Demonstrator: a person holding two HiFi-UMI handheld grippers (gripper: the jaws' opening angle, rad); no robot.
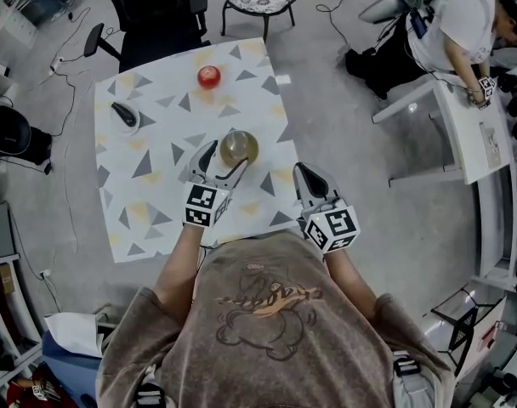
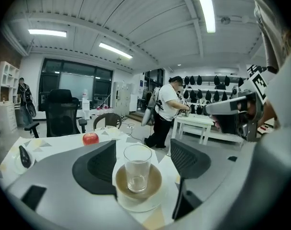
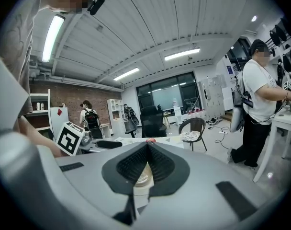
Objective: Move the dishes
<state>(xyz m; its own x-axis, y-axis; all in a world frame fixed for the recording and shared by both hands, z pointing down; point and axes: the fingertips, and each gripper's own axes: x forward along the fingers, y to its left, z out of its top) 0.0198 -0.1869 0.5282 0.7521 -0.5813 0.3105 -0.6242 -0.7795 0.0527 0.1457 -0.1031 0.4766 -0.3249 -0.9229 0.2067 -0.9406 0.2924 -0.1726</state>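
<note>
Table point(image 1: 144, 185), head view: I see the glass point(image 1: 239, 148) mid-cloth, apple point(image 1: 208, 76) at its 11 o'clock. My left gripper point(image 1: 225, 157) is at its 7, right gripper point(image 1: 303, 173) at 4.
Left gripper view: jaws wide, glass on saucer point(image 2: 154, 178) between them, touching neither.
Right gripper view: jaws pinched together, empty.

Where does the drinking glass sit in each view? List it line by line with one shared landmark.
Head view: the glass stands on the table, at the left gripper tips.
Left gripper view: the glass is low centre, between the open jaws, touching neither.
Right gripper view: a sliver shows through the gap under the shut jaws.
Shared landmark: the black office chair beyond the table.
</note>
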